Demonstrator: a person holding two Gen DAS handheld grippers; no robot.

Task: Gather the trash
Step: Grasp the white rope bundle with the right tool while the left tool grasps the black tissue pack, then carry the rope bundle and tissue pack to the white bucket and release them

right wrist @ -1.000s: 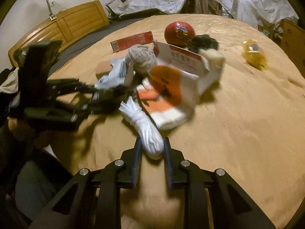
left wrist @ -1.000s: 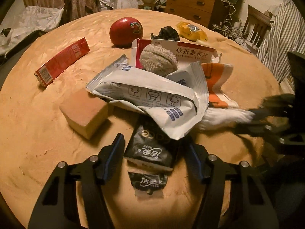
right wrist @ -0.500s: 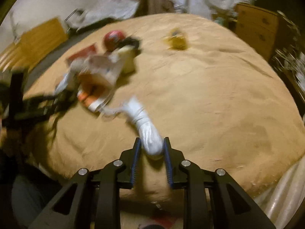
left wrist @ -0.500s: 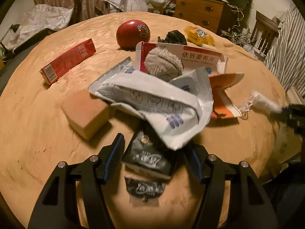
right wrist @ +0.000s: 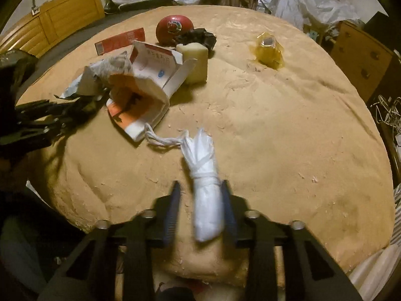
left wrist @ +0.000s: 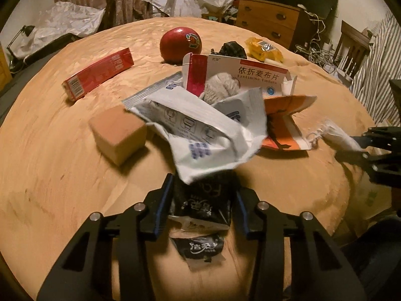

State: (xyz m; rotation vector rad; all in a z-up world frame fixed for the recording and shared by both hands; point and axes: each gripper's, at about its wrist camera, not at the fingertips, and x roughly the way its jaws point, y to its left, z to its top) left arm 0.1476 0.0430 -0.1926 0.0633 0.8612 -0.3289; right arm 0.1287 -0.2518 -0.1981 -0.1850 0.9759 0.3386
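Note:
In the left wrist view my left gripper (left wrist: 203, 195) is shut on a black tissue packet (left wrist: 200, 207), with a white and blue wrapper (left wrist: 205, 130) draped over the packet's far end. A torn black piece (left wrist: 199, 247) lies below the packet. In the right wrist view my right gripper (right wrist: 200, 205) stands open around a rolled white plastic bag (right wrist: 205, 188) near the table's front edge; its string (right wrist: 163, 140) trails toward an orange and white pouch (right wrist: 137, 105). An open medicine box (left wrist: 240, 75) holds a grey ball (left wrist: 220, 87).
On the round tan table (right wrist: 275, 125): a red apple (left wrist: 181, 44), a red carton (left wrist: 97, 74), a sponge block (left wrist: 117, 135), a yellow wrapper (left wrist: 263, 49), a black crumpled piece (left wrist: 231, 49), a pale block (right wrist: 194, 61). A dresser (left wrist: 270, 22) stands behind.
My left gripper has closed onto the black packet. My right gripper pulled the white bag toward the table's edge, then its jaws spread apart around it.

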